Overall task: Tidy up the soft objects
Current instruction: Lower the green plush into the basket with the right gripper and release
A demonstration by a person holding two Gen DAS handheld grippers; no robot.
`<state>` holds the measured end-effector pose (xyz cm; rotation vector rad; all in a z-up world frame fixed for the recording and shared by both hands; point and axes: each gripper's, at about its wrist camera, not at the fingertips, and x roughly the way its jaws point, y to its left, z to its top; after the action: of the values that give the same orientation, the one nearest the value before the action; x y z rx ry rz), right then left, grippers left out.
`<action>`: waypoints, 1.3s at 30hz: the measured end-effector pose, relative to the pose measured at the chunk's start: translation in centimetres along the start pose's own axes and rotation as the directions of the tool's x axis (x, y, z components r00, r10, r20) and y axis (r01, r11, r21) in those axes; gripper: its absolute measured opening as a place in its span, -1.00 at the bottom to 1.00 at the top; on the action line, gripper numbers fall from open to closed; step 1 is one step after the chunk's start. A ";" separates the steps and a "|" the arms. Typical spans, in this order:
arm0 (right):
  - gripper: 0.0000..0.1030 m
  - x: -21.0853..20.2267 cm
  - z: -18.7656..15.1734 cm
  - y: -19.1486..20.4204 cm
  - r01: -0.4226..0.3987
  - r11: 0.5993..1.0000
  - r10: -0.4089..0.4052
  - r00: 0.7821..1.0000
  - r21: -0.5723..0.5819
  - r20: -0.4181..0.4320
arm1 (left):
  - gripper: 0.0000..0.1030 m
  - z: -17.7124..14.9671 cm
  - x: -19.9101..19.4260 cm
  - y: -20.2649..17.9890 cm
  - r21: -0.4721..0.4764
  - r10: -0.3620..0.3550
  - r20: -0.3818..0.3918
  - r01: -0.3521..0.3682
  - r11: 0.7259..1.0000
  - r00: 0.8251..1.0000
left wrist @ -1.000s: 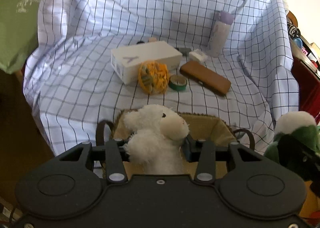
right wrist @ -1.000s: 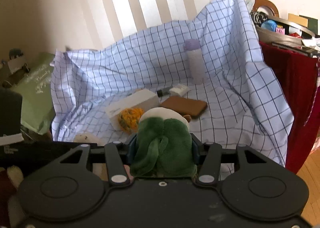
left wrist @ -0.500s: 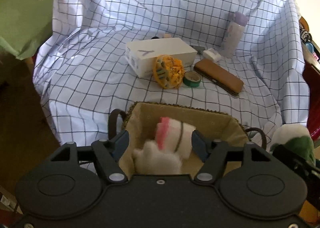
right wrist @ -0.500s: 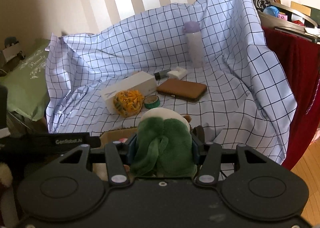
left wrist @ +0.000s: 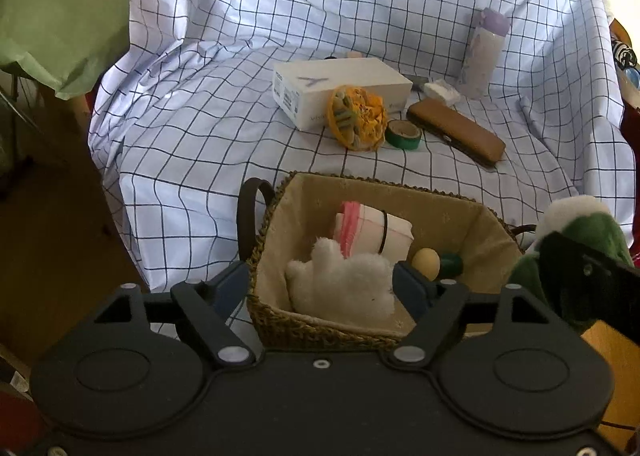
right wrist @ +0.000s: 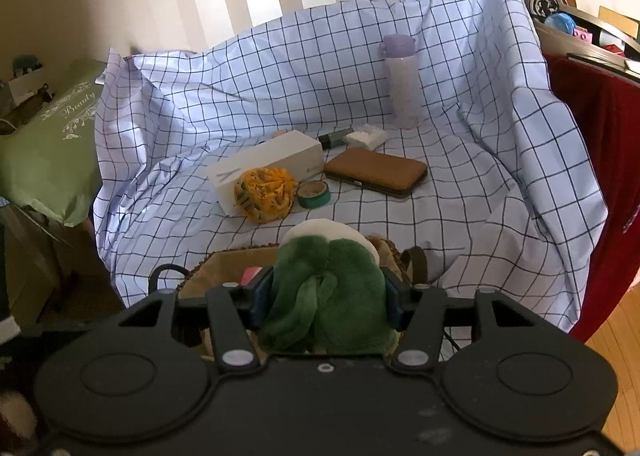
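Now left gripper (left wrist: pixel 320 288) jaws spread wide, straddling the basket (left wrist: pixel 276 320) near wall; white plush (left wrist: pixel 344 284) lies inside, free of the pads, beside a pink-white roll (left wrist: pixel 372 232) and probably a small yellow ball (left wrist: pixel 426 262). Right gripper (right wrist: pixel 326 302) pinches the green plush (right wrist: pixel 324 296) above the basket. Orange fabric bundle (left wrist: pixel 358 117) lies on the checked cloth (left wrist: pixel 200 127).

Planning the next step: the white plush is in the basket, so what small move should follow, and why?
Probably lower the right gripper, shut on the green-and-white plush toy, into the woven lined basket; the fluffy white plush toy already lies inside between the open left gripper's fingers.
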<state>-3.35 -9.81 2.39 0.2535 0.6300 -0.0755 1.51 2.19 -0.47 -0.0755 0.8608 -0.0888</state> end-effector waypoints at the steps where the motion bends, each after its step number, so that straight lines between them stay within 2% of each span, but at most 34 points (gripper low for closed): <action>1: 0.12 0.1 0.1 0.0 0.000 1.000 0.000 1.000 0.001 0.004 | 0.45 0.0 -0.1 0.0 0.001 0.002 0.002 -0.002 1.000 1.000; 4: 0.29 0.1 0.1 0.0 -0.002 1.000 0.002 1.000 0.005 0.021 | 0.46 -0.2 -0.1 -0.1 0.006 0.004 0.002 -0.004 1.000 1.000; 39: 0.29 0.4 -1.4 -1.1 0.061 0.998 -0.062 0.997 -0.013 -0.056 | 0.49 -0.7 -0.5 0.2 0.025 0.025 0.017 -0.025 0.999 1.000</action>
<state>-3.99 -10.53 0.87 0.2260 0.6941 -0.1244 0.70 2.38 -0.58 -0.0412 0.8434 -0.0754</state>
